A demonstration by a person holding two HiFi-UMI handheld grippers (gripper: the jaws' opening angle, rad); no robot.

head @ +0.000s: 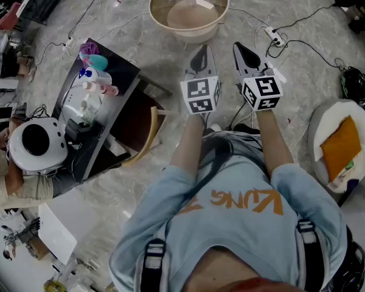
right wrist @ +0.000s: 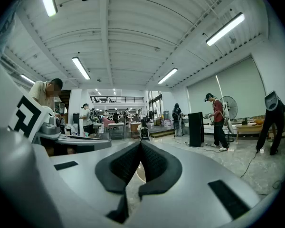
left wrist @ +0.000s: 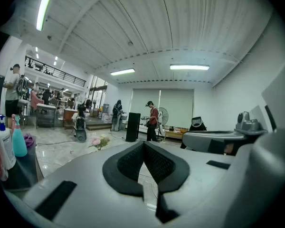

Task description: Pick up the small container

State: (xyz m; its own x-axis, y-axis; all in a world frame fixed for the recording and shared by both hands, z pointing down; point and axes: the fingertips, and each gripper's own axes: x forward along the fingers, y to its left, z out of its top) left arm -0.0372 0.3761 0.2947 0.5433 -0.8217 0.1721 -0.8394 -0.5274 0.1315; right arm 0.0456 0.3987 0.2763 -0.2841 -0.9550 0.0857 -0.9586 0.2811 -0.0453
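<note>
- The left claw [head: 201, 49] [left wrist: 143, 144] is pressed together: its dark pads meet at the tips, with nothing between them.
- The right claw [head: 241, 46] [right wrist: 140, 144] is likewise fully closed and holds nothing.
- Both claws are held side by side in the air in front of the person, above the floor [head: 140, 41]. They point roughly level toward a round basin [head: 214, 17] and touch nothing.
- The small containers [head: 100, 81] stand clustered on a dark tabletop [head: 125, 72], well apart from the claws, to the left of the left claw. I cannot tell which one is the task's.
- In the left gripper view a white pump bottle [left wrist: 4, 146] and a teal spray bottle [left wrist: 19, 140] stand upright there, long axes vertical, tops up.
</note>
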